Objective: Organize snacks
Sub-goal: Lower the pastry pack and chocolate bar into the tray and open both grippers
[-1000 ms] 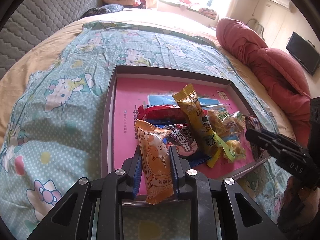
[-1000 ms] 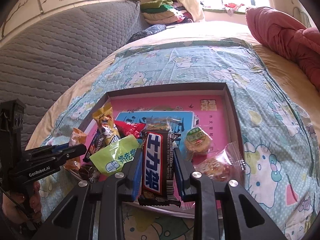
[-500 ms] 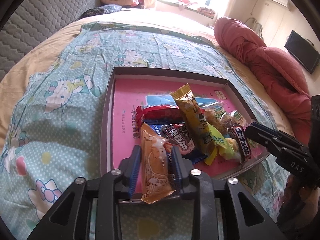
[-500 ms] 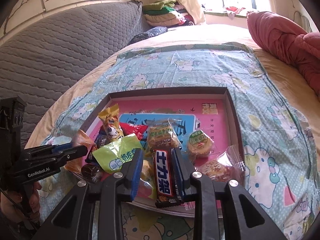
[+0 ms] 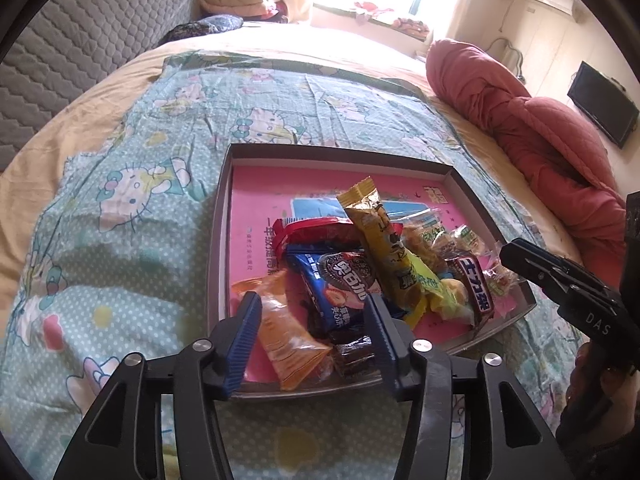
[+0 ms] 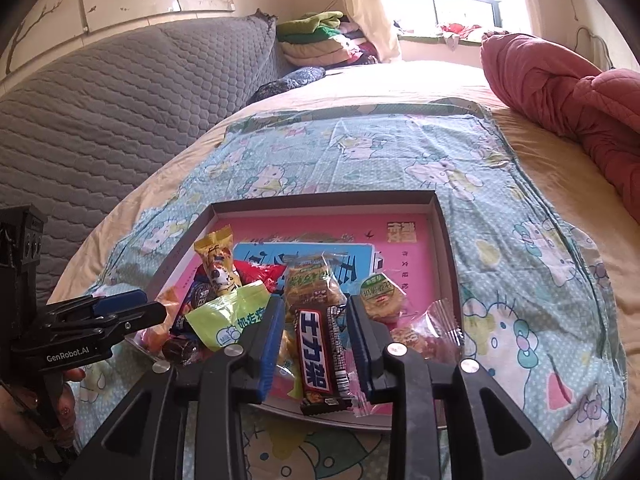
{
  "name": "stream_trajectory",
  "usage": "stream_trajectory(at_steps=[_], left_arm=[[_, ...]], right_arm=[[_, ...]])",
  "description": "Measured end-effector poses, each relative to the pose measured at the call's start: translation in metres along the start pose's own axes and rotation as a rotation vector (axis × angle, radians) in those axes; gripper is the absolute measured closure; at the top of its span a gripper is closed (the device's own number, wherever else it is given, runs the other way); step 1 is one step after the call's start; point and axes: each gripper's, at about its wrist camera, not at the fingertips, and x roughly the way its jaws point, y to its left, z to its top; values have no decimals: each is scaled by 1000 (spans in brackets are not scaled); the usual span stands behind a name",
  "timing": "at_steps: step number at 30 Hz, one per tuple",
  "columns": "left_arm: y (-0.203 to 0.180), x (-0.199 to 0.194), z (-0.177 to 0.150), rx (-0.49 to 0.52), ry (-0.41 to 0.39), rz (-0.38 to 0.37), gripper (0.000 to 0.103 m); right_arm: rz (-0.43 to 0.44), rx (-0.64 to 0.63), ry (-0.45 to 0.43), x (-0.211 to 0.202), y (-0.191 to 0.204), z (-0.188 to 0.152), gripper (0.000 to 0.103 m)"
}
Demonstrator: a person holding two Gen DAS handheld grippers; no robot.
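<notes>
Claws are both easing apart near the tray's (image 5: 218, 216) front edge, the left claw (image 5: 314, 334) letting the light, crinkly orange packet (image 5: 286, 334) lie, the right claw (image 6: 316, 344) loosening around the stiffer chocolate bar (image 6: 318, 356), best pinched mid-length.

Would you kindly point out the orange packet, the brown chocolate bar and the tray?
orange packet (image 5: 286, 330), left wrist view, wrapper middle
chocolate bar (image 6: 318, 360), right wrist view, white lettering
tray (image 6: 442, 236), right wrist view, right wall

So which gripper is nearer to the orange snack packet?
Left. The left gripper is opening around the orange snack packet; the right gripper is across the tray, beside the Snickers bar.
</notes>
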Motion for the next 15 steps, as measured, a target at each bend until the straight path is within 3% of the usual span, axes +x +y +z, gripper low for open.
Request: stream_trajectory(at_steps=[15], left_arm=[[-5,-32,4,12,-64,35,31]], right_arm=[[-54,-30,-117,-33,8,5,46]])
